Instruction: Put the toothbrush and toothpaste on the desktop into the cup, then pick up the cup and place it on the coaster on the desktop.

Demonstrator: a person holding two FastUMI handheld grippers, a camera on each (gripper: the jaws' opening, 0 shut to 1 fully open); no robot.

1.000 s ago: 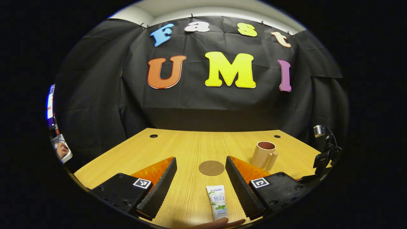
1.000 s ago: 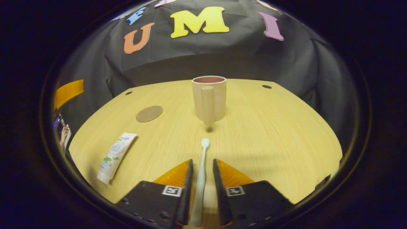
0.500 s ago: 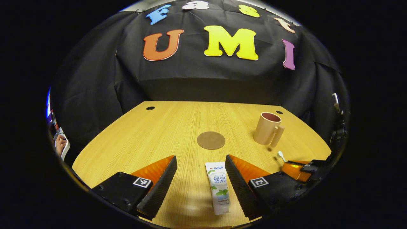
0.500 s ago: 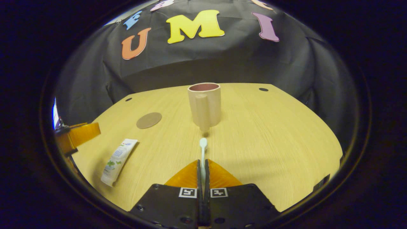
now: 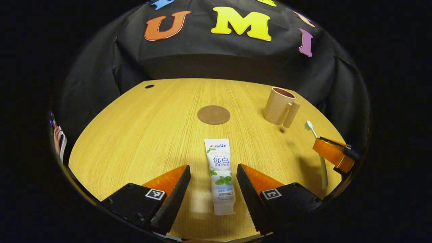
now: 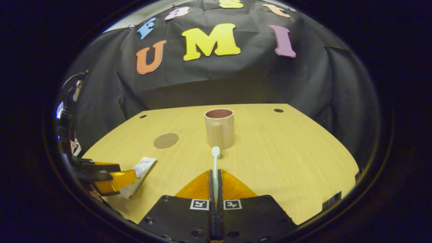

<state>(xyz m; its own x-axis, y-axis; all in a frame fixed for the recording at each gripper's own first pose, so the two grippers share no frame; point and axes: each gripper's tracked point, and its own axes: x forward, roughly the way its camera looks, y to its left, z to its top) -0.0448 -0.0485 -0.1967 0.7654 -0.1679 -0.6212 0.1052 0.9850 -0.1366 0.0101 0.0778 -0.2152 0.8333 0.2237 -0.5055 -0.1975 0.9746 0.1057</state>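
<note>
Now right claw (image 6: 215, 175) clamped on toothbrush (image 6: 215, 153), raised near cup (image 6: 219, 128); left claw (image 5: 212, 175) wide open, straddling toothpaste (image 5: 220, 172) on desk (image 5: 141, 135).

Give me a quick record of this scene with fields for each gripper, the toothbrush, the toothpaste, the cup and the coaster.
left gripper: open, fingers either side of the toothpaste
right gripper: shut on the toothbrush
toothbrush: held, head pointing toward the cup
toothpaste: flat on the desktop
cup: upright on the desktop, nothing visible in it
coaster: bare, beyond the toothpaste
</note>
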